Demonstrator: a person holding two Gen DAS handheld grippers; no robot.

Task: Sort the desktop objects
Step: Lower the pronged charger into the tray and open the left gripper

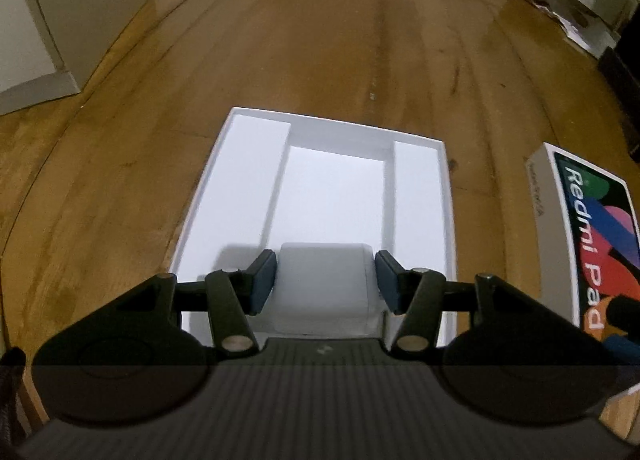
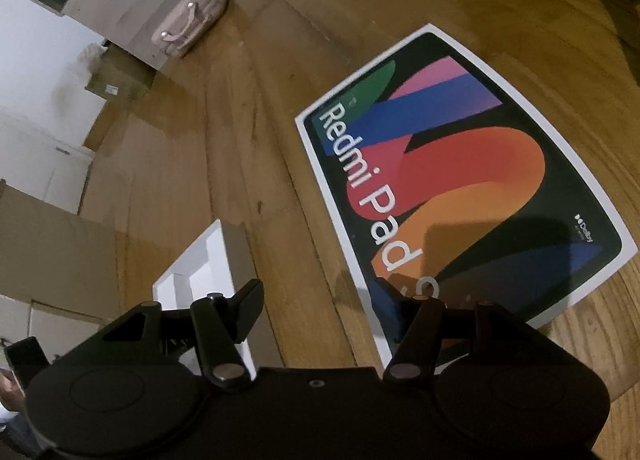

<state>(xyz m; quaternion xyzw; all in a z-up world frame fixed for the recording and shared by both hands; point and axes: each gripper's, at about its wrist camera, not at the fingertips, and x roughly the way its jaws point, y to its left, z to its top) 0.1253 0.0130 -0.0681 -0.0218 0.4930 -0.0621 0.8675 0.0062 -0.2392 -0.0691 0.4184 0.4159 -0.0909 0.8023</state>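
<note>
Charger block (image 1: pixel 325 292): white, rounded, long axis along the fingers, in middle compartment of white box tray (image 1: pixel 224 195) | left gripper (image 1: pixel 326 282): jaws part-open, pads flanking the block, contact unclear | Redmi Pad box lid (image 2: pixel 460 175): flat on wooden floor (image 2: pixel 240 139), beside tray | right gripper (image 2: pixel 320 308): wide open, empty, above lid's near edge

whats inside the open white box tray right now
Inside the white box tray, a white block sits in the middle compartment at the near end, between the open jaws of the left gripper. The side sections look bare. Whatever is under the block is hidden.
</note>
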